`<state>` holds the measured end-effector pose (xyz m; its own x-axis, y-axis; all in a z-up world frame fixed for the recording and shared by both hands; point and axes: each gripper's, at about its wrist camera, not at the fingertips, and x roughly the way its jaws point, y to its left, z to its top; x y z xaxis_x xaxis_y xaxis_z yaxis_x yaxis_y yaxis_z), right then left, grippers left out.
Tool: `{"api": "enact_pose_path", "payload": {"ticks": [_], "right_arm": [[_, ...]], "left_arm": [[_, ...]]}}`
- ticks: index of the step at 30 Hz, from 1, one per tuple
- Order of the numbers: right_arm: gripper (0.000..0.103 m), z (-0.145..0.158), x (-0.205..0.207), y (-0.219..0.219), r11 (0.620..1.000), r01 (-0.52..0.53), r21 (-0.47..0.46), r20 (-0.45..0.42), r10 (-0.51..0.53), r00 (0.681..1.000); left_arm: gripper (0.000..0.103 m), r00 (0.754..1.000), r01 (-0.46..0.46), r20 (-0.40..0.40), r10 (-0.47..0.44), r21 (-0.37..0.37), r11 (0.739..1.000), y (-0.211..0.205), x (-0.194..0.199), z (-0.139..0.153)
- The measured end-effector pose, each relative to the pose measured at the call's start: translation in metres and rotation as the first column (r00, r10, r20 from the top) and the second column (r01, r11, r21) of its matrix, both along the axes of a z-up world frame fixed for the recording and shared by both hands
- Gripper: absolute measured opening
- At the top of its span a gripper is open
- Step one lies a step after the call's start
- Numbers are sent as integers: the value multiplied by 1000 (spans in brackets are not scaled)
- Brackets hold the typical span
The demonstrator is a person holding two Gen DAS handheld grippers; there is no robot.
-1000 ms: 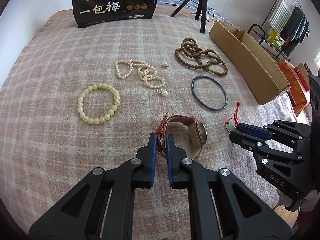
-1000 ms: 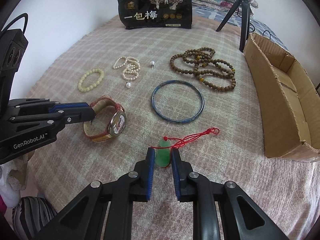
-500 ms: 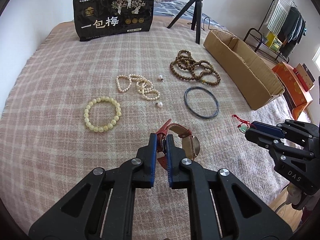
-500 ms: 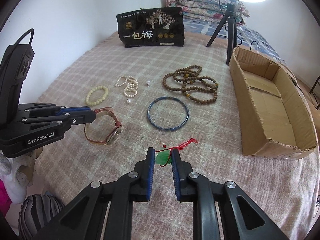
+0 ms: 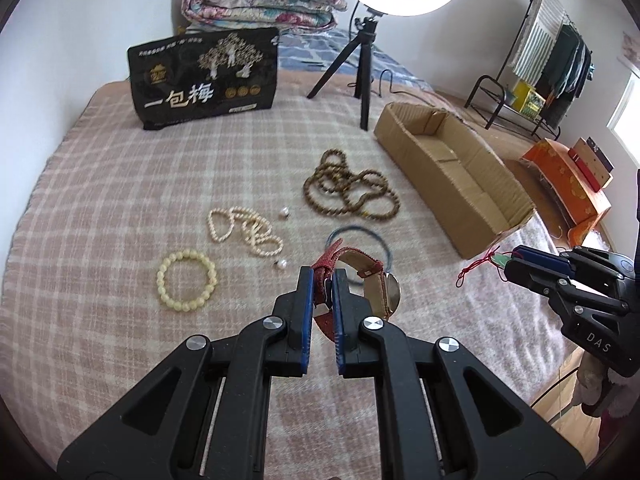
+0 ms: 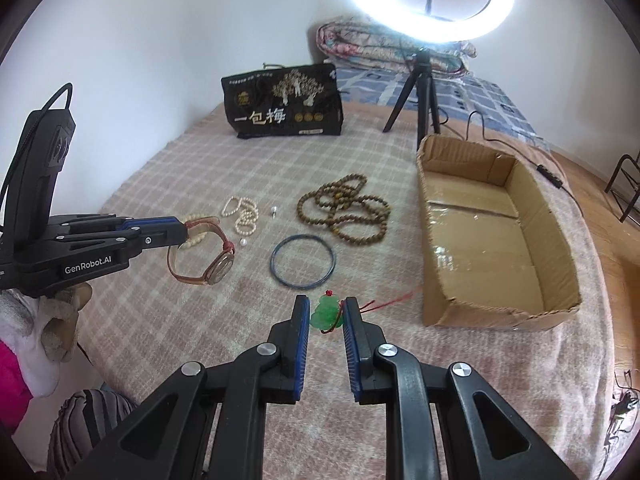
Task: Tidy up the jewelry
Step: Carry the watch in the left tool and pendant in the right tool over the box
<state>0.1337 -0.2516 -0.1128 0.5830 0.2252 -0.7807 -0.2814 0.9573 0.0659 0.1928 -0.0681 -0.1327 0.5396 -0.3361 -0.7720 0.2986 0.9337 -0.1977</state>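
While both grippers hang above the blanket (image 5: 120, 208), each is already loaded. The left gripper (image 5: 322, 280) is clamped on the red strap of the watch (image 5: 372, 280); the loop hangs off the fingertips, case lowest and to the right, clear of the blanket. The right gripper (image 6: 327, 316) is clenched on the green pendant (image 6: 326, 314) — its red cord (image 6: 384, 302) trails right toward the box (image 6: 560, 240), free end sagging.

Key relation: the box lies right of both grippers, long axis running away from the cameras, open top up, near end wall torn low. The right gripper is much nearer it; the left is well apart, with the bangle (image 6: 303, 256) and brown beads (image 6: 344, 212) between.

Judgement — the pendant goes in first, over the near wall; the watch must cross above the loose pieces. Risk: the cord snagging on the cardboard edge.
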Motion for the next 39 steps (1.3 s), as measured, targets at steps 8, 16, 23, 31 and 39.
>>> {"api": "enact_pose_path", "payload": {"ticks": [8,16,23,31,39], "right_arm": [[15,20,10,-35,998,60,1,43,-60,997],[15,30,24,-71,992,123,-7,71,-122,990],[15,28,42,-105,983,184,-2,71,-183,980],[15,13,63,-136,970,242,-28,48,-241,969],[15,-5,79,-152,961,270,-66,19,-269,963]], "left_arm": [[7,998,50,35,-49,-23,998,-36,16,20],[7,993,98,70,-95,-42,994,-80,38,37],[7,990,130,71,-126,-54,990,-120,60,39],[7,987,159,38,-158,-32,987,-164,84,20],[7,987,161,-3,-161,-12,987,-189,101,-5]]}}
